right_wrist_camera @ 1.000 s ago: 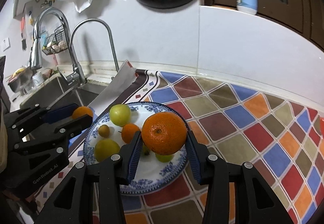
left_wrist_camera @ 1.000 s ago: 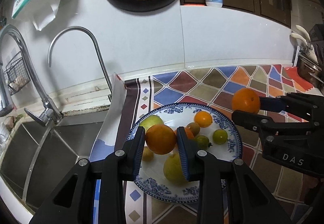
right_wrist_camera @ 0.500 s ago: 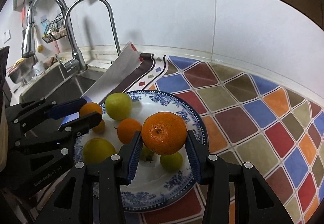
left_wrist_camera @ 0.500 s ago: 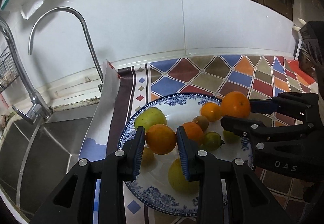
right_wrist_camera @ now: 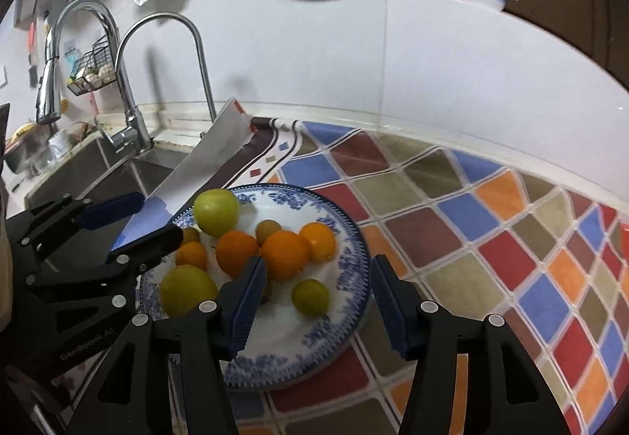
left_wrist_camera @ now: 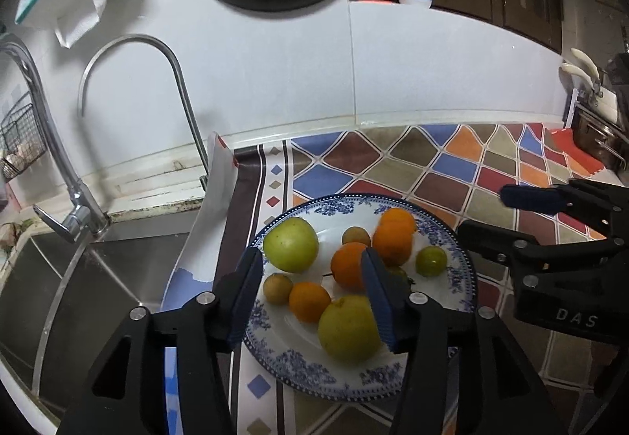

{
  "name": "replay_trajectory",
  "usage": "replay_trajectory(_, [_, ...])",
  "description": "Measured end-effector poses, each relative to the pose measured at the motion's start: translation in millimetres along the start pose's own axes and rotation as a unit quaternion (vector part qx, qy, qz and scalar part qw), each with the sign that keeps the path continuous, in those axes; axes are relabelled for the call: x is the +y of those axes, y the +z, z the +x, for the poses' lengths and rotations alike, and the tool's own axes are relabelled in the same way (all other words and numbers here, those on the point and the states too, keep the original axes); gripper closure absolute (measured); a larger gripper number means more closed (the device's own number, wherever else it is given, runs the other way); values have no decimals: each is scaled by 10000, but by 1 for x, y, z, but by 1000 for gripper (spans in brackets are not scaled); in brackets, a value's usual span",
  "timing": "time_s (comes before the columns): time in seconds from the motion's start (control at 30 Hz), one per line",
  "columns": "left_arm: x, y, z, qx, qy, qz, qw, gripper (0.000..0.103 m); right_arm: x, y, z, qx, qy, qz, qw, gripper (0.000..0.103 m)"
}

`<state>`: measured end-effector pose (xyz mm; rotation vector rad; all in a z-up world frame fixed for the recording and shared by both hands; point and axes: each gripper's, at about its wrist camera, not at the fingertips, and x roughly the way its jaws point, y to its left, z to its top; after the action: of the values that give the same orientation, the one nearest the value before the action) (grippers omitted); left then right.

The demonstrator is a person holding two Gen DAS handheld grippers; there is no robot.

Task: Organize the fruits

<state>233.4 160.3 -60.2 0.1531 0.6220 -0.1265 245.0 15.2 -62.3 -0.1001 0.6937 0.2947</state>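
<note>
Left wrist view: the left tongs (left_wrist_camera: 310,293) and right tongs (right_wrist_camera: 314,301) are both spread and empty above the plate (left_wrist_camera: 464,278) on the bench (right_wrist_camera: 471,199), where the fruits (left_wrist_camera: 354,266) are gathered, apparently so they cannot roll away.

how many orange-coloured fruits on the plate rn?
4, all on the blue-patterned plate: a small one near the left rim, two side by side at centre, and one right of them. The gripper fingers may hide others.
</note>
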Motion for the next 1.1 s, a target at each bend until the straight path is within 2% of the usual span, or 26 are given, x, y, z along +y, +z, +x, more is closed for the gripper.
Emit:
replay_trajectory(0.03, [-1,0,-5,-24,22,-17,10000,46,-1,-2,-5,-40,-66,22,10000,40])
replay_trajectory(0.17, [-5,-2,-25,-125,109,-96,9998,34,-4,-11,-33,-195,-319,140,9992,34])
replay_trajectory(0.4, [-17,-7,-63,-314,367,-225,9986,20,-12,-27,-73,-411,-552,347,9970,30])
replay_trajectory(1.1, [-70,-36,-171,-862,554,-349,9941,8,-21,-81,-182,-953,-592,448,9927,21])
